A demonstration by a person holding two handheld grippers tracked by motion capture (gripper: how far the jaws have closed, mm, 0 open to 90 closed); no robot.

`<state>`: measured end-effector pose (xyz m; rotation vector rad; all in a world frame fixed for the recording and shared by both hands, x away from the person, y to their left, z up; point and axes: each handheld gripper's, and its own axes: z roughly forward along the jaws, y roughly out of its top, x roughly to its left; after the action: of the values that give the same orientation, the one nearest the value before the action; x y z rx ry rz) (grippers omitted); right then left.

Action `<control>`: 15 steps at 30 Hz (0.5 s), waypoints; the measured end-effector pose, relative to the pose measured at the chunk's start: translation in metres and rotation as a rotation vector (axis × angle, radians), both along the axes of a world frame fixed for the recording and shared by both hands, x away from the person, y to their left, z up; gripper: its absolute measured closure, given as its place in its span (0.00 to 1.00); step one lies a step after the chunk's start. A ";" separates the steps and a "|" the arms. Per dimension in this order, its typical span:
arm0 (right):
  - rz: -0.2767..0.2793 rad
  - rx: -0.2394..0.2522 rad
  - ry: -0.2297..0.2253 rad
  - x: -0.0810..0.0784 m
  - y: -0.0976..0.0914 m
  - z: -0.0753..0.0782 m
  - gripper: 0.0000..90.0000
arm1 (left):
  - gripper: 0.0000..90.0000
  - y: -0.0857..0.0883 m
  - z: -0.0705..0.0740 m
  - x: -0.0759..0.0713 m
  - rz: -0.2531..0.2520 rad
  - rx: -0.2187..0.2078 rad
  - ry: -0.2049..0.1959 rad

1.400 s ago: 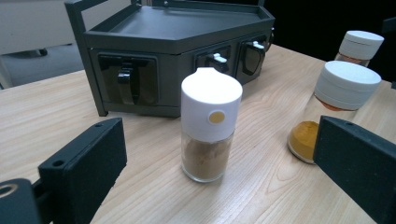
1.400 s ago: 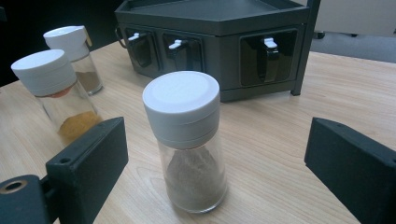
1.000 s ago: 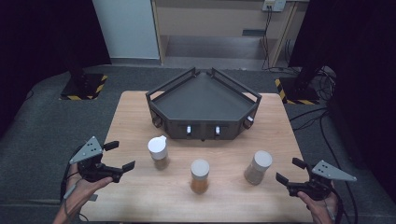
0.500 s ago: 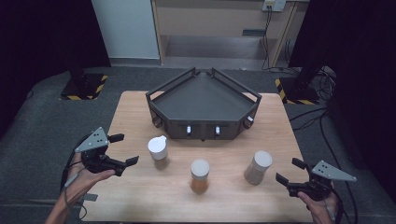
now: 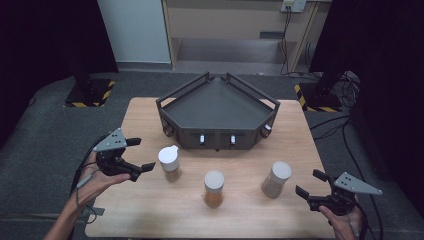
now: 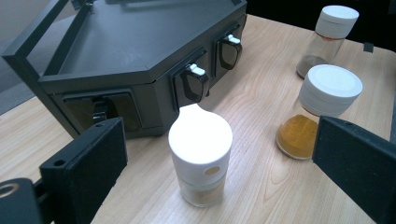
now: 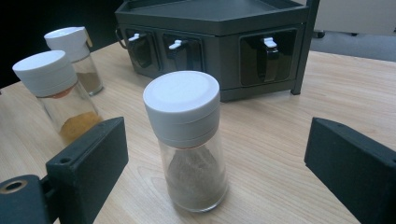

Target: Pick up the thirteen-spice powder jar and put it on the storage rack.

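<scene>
Three white-capped spice jars stand on the wooden table in front of a dark rack. The left jar has a flip-spout cap and pale contents. The middle jar holds orange powder. The right jar holds grey-brown powder. My left gripper is open, just left of the spout jar and aimed at it. My right gripper is open near the table's right front edge, pointing at the grey-brown jar with a gap between them.
The rack is a corner-shaped tray with rails and several small latched drawers on its front. The table ends close behind both hands. Grey carpet and yellow-black striped stand bases surround it.
My left gripper has risen and moved right and forward, toward the spout-capped jar. The right gripper and the three jars have stayed where they were.
</scene>
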<state>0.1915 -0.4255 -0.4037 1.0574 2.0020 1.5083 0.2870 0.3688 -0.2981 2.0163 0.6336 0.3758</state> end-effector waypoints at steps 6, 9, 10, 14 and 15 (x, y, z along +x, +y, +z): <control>0.001 0.000 0.001 0.000 0.000 0.000 0.08 | 0.02 -0.006 0.004 0.012 -0.030 0.011 0.016; 0.001 0.000 0.001 0.000 0.000 0.000 0.08 | 0.02 -0.010 0.006 0.016 -0.045 0.020 0.024; 0.001 0.000 0.001 0.000 0.000 0.000 0.08 | 0.02 -0.010 0.006 0.016 -0.045 0.020 0.024; -0.001 0.003 0.001 -0.001 0.000 0.000 0.08 | 0.02 -0.014 0.009 0.024 -0.060 0.033 0.037; -0.001 0.003 0.001 -0.001 0.000 0.000 0.08 | 0.02 -0.014 0.009 0.024 -0.060 0.033 0.037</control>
<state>0.1906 -0.4260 -0.4036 1.0598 2.0006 1.5109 0.3105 0.3552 -0.2893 2.0727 0.5922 0.3152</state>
